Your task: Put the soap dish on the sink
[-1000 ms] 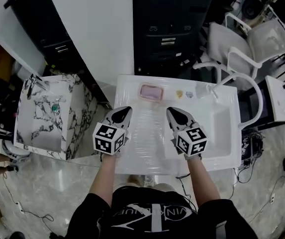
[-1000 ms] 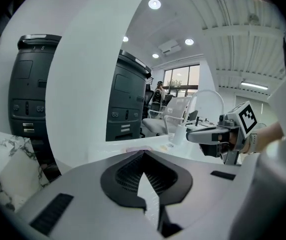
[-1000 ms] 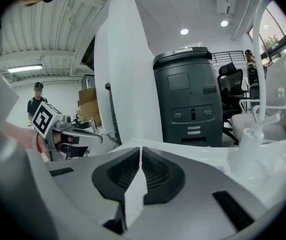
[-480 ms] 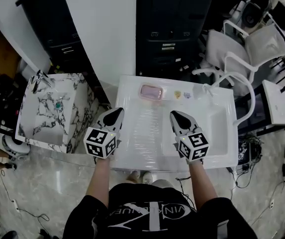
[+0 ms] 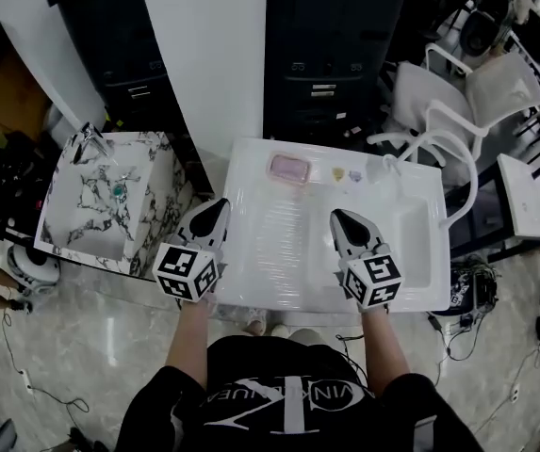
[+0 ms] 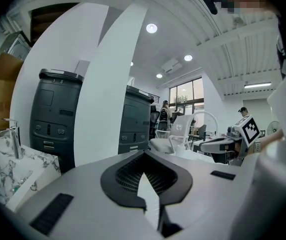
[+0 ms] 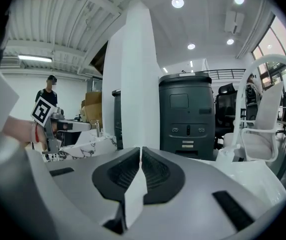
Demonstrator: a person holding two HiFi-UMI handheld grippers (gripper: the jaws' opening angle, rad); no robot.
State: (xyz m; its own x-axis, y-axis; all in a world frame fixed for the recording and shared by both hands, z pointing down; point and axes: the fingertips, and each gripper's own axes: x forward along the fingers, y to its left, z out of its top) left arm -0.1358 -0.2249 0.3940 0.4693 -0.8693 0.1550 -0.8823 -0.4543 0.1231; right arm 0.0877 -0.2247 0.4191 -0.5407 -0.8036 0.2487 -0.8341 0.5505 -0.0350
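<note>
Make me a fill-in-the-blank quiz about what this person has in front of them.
1. The soap dish on the back rim of the white sink is ____ in colour.
2. The left gripper and the right gripper each have their jaws ____, with nothing between them.
3. In the head view, left of the white sink, stands a second sink with a ____ pattern.

Missing words: pink; shut; marble.

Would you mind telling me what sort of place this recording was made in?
Probably an office or lab test space, not a real bathroom: a white sink and a marble sink stand free beside office chairs and dark cabinets.
</note>
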